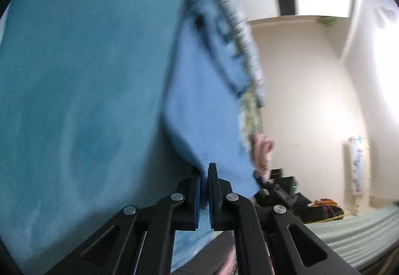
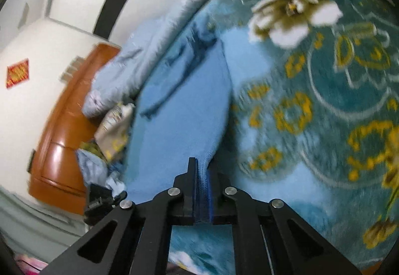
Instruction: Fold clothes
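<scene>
A light blue fleece garment lies over a teal blanket, blurred in the left wrist view. My left gripper is shut on the garment's near edge, with blue fabric pinched between the pads. In the right wrist view the same garment runs away from me across the flowered blanket. My right gripper is shut on a fold of its edge. Each gripper appears in the other's view: the right gripper below a hand, and the left gripper at the garment's lower left corner.
A pale blue quilt is bunched along the bed's far side against an orange wooden headboard. A flowered pillow lies beside the garment. Black bags sit beyond a pale green sheet edge, with white walls behind.
</scene>
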